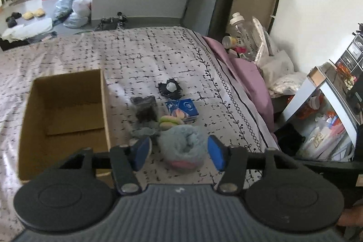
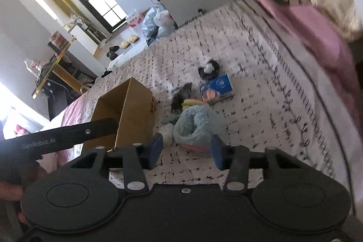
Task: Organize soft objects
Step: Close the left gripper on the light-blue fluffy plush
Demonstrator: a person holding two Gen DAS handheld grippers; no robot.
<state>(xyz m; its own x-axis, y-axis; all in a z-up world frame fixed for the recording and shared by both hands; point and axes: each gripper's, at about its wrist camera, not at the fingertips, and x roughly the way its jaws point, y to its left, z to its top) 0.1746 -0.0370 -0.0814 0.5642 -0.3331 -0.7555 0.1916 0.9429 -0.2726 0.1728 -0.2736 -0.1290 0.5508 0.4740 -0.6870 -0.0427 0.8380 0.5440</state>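
Fluffy blue slipper (image 1: 181,146) sits on the bedspread (image 1: 136,56) beside the cardboard box (image 1: 65,115), left gripper (image 1: 179,152) wide open, empty, straddling it. Right wrist view: right gripper (image 2: 186,149) also gapes, empty, lined up on it.

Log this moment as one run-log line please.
left gripper: open, over fluffy slipper | right gripper: open, same slipper | box: holds no items | bed: other items unsorted

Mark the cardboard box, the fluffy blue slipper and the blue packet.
cardboard box (image 1: 68,92), left wrist view, inner back wall.
fluffy blue slipper (image 1: 181,142), left wrist view, plush top.
blue packet (image 1: 182,108), left wrist view, printed face.
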